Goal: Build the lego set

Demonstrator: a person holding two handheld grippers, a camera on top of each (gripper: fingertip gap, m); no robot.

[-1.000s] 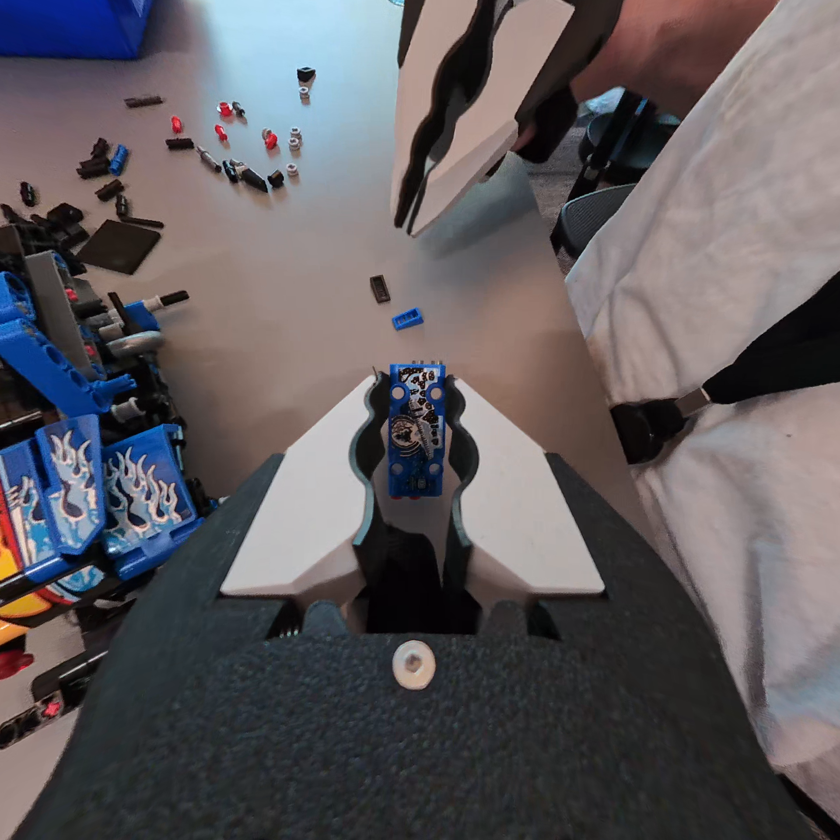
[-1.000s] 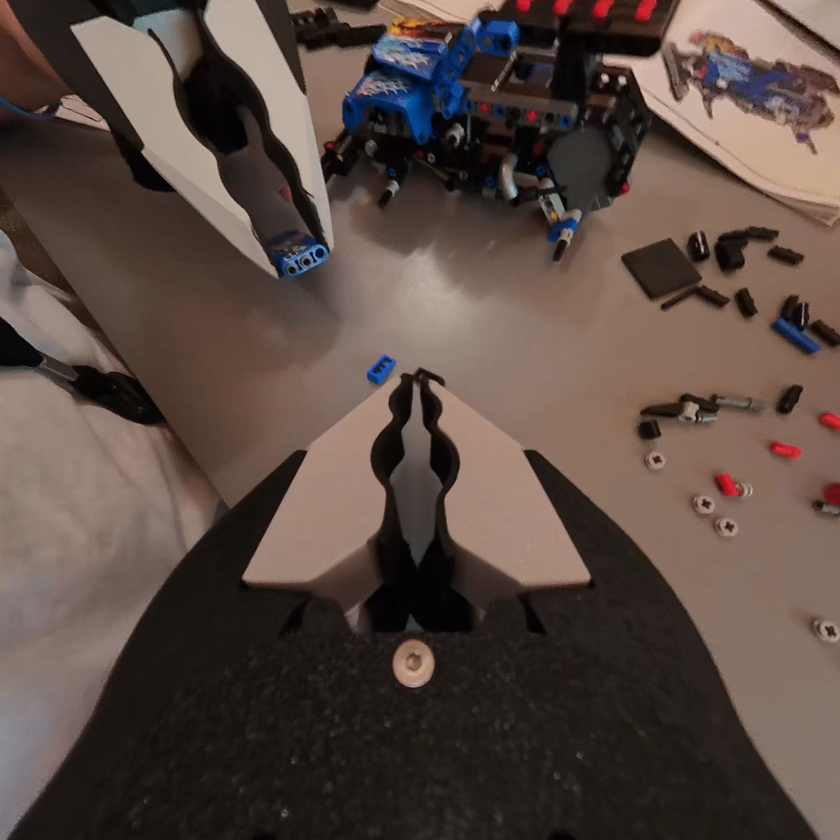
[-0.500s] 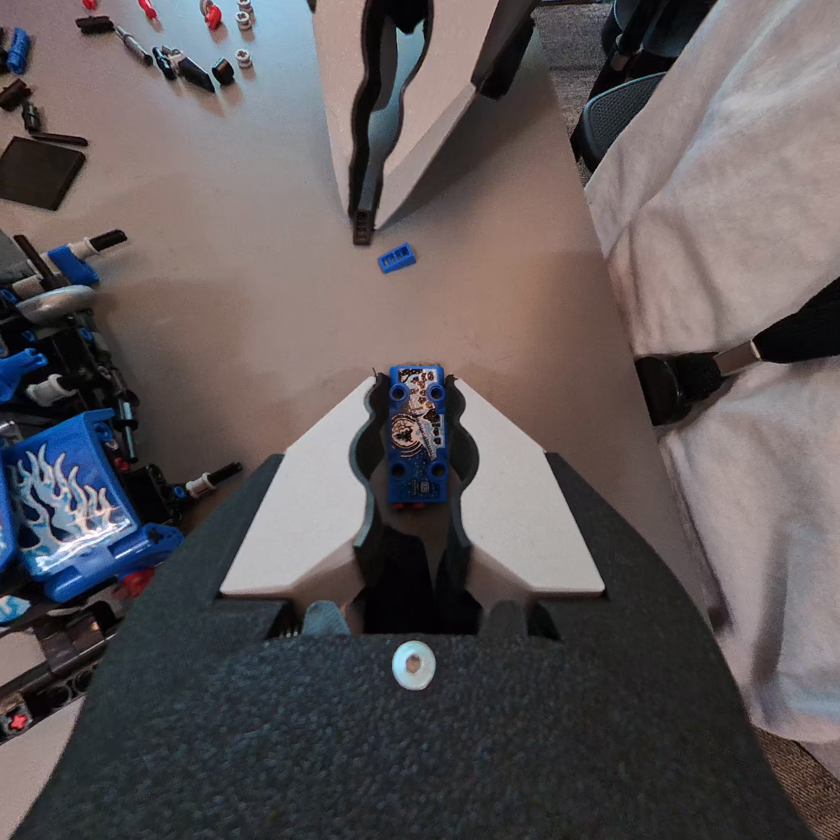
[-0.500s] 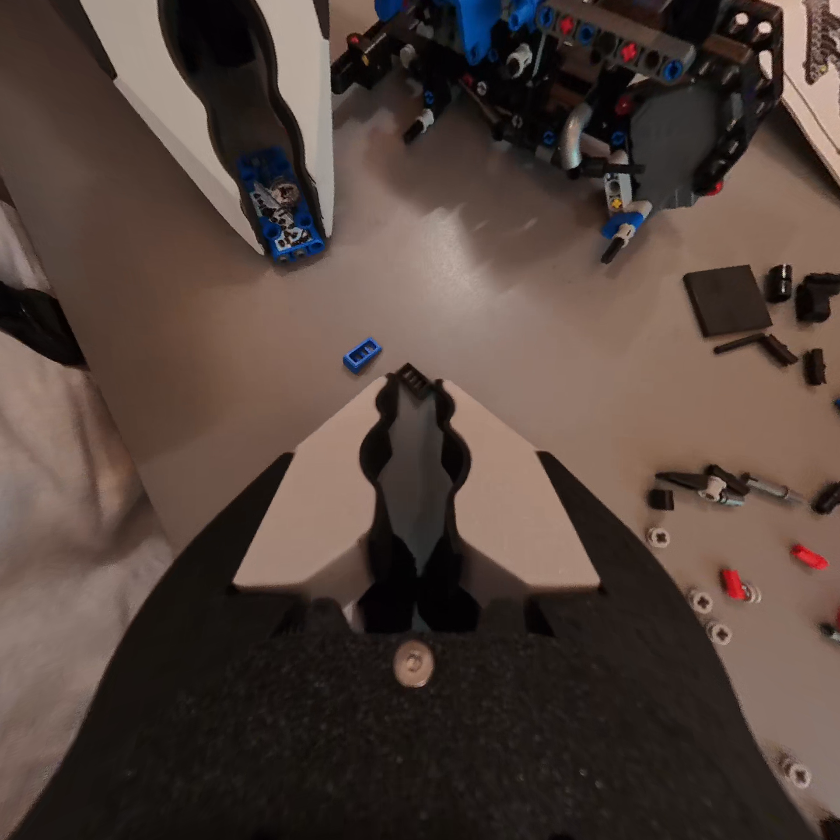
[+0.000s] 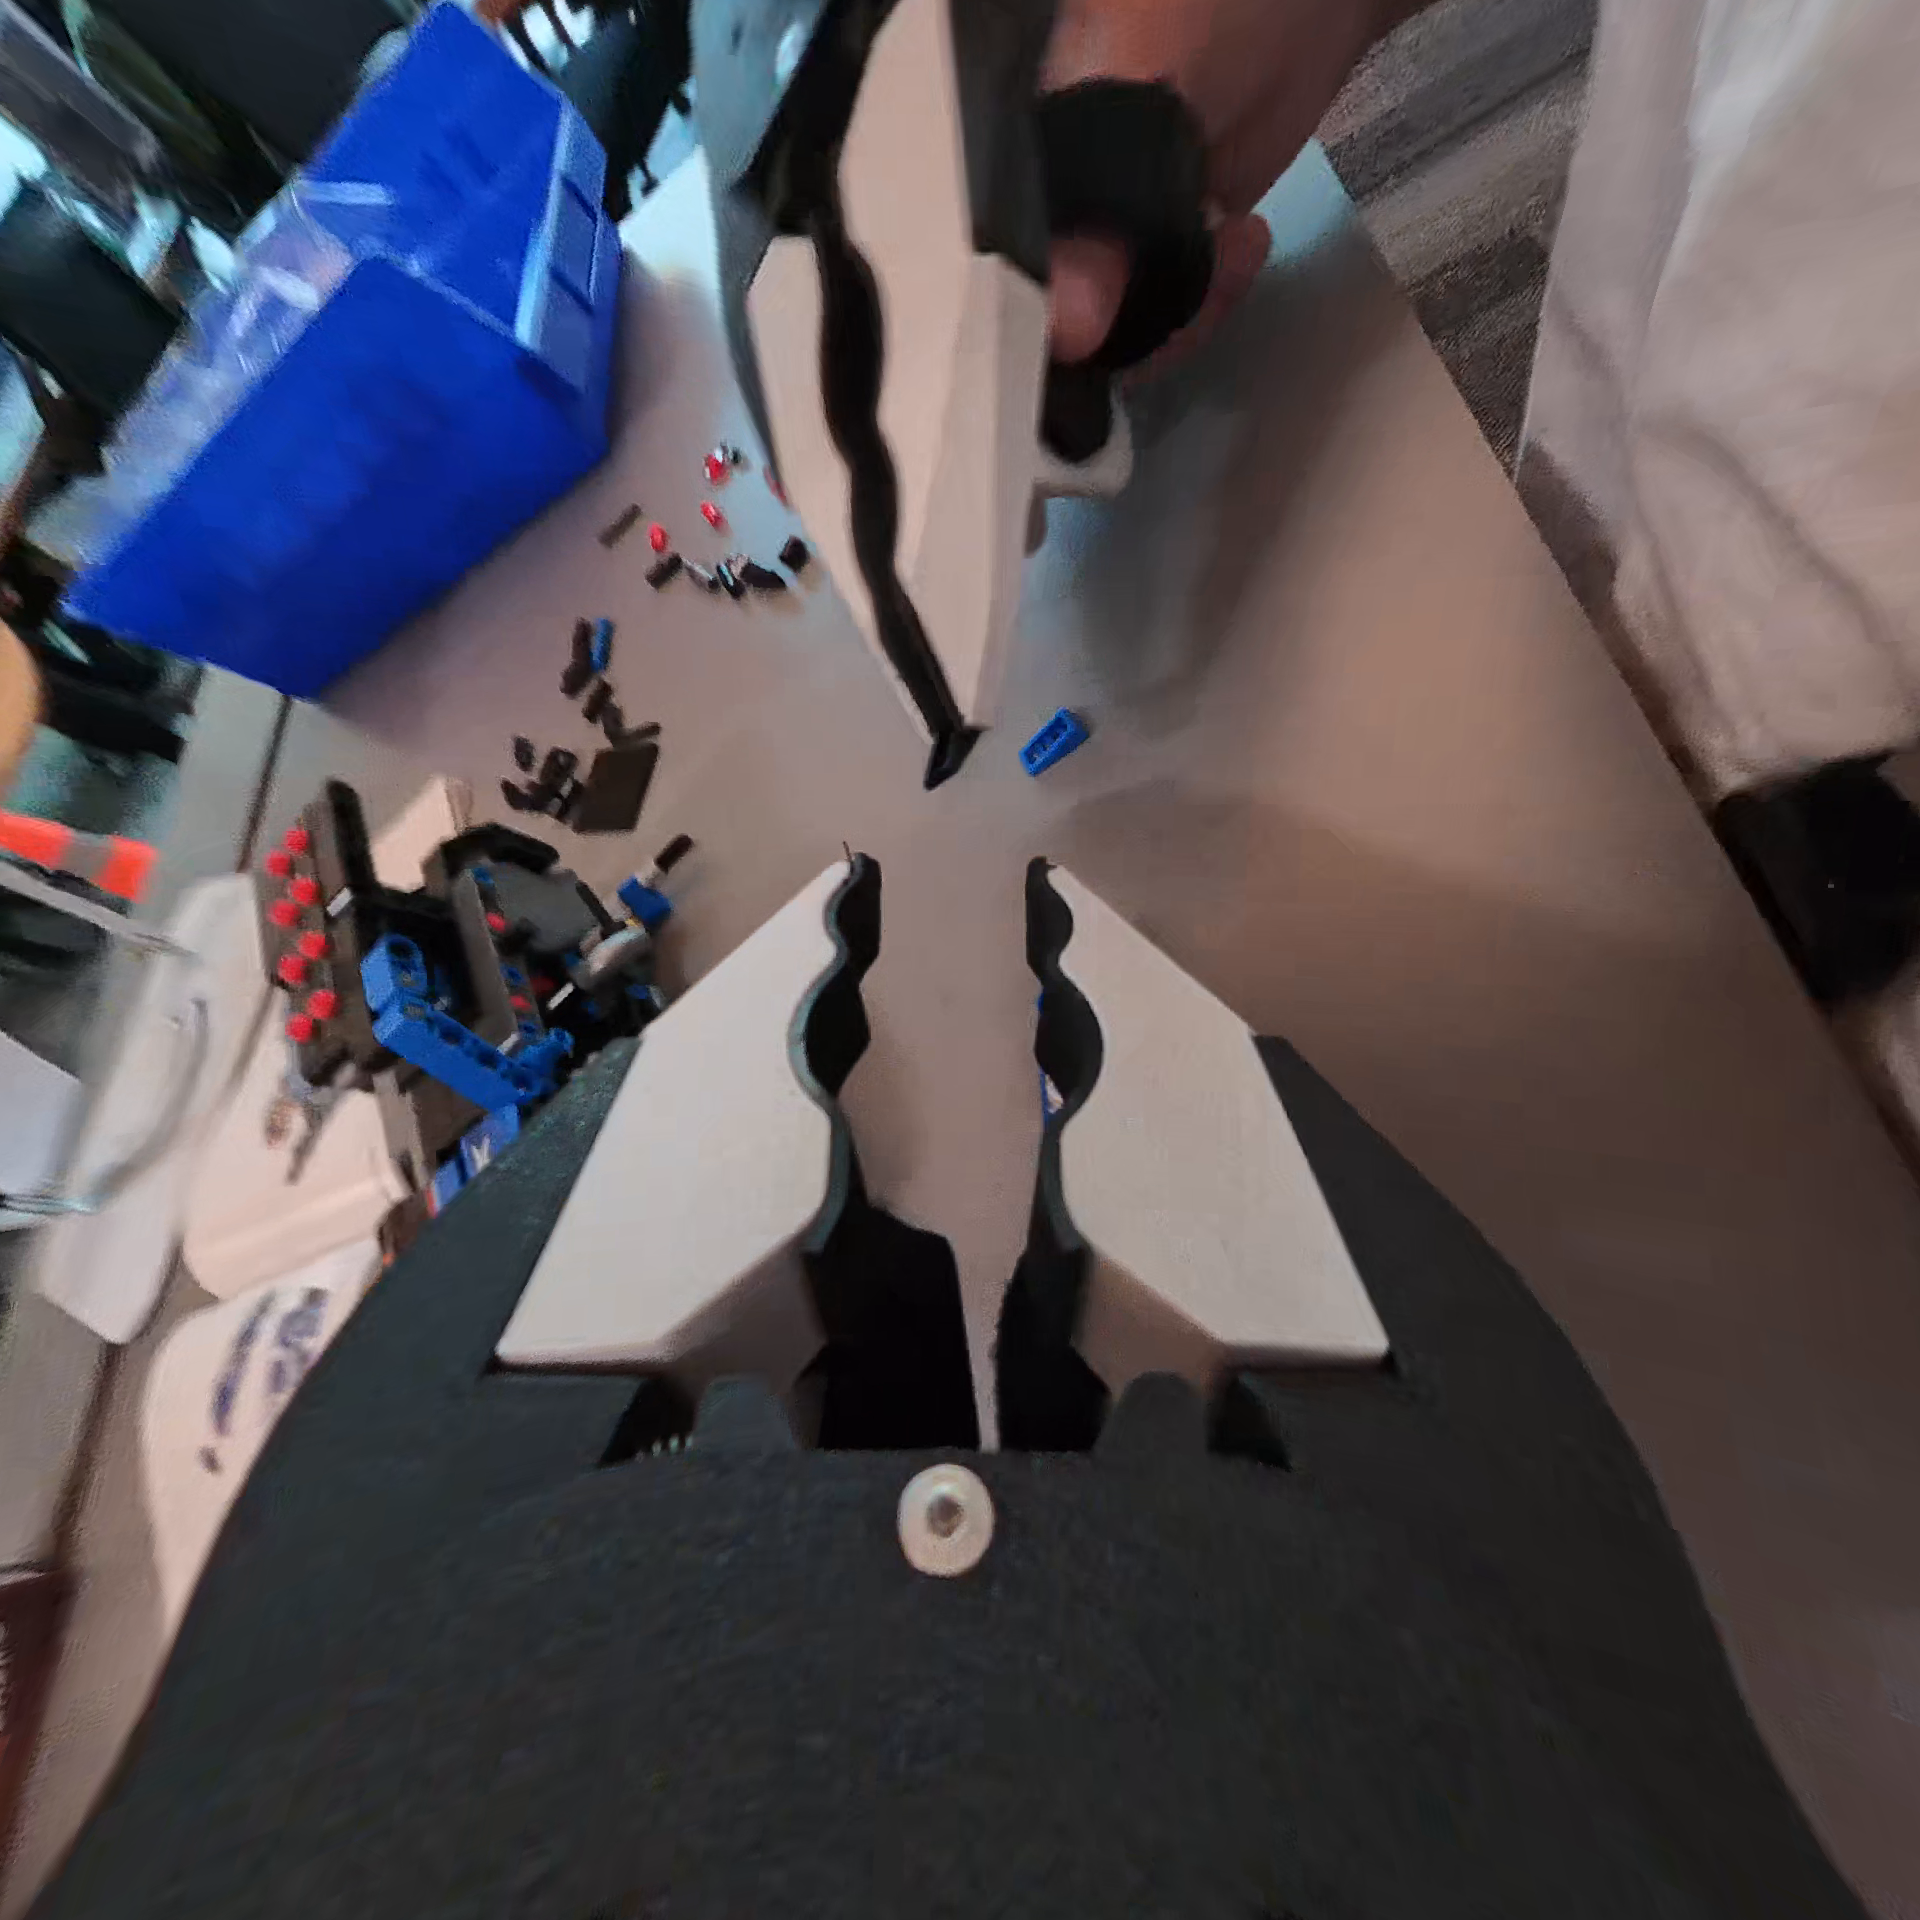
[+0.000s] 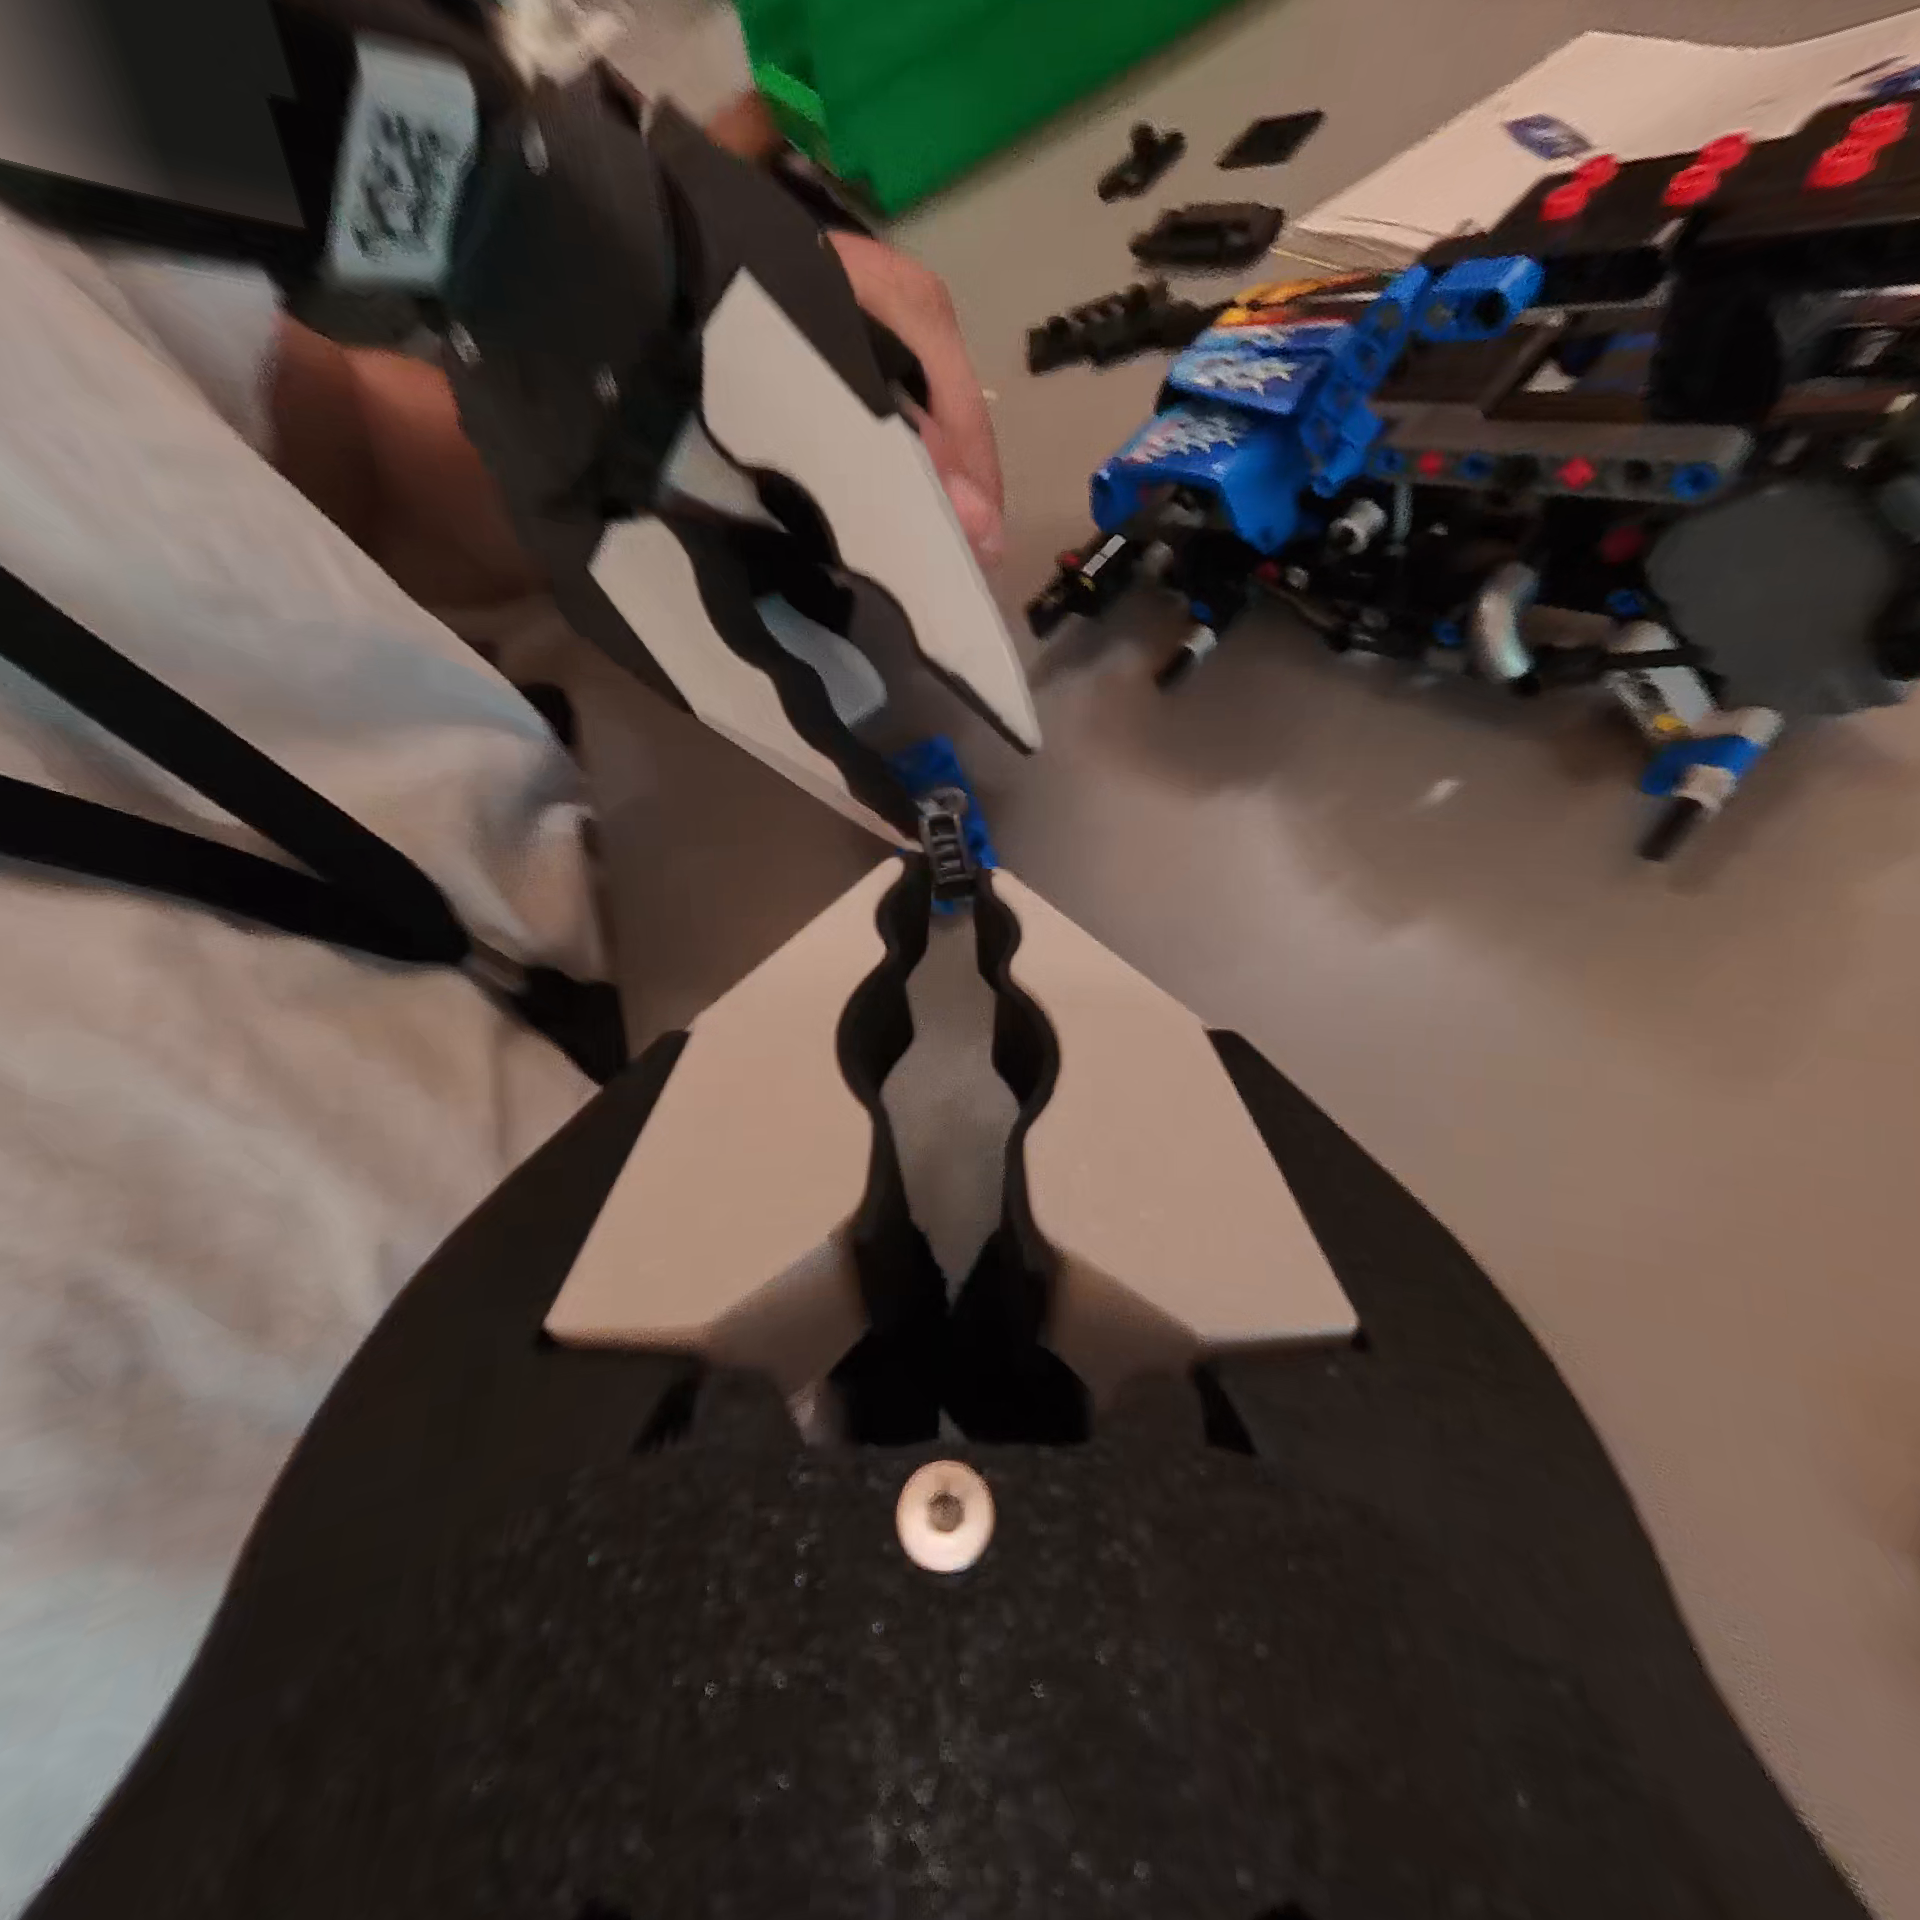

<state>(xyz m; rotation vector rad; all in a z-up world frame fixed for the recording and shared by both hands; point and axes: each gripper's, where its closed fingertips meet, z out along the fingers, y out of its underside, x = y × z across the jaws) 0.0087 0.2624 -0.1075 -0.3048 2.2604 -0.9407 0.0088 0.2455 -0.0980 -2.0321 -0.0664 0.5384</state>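
The left wrist view shows the left gripper parted wide, seemingly empty. Only the right wrist view shows a blue piece at its tips, though blur hides any grip. The right gripper pinches a black plate. The model sits rightward.

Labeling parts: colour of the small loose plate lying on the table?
Blue; clearest in the left wrist view.

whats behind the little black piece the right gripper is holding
A blue lego piece shows right behind the black piece, at the left gripper tips. The black piece covers part of it; whether the two touch is hidden.
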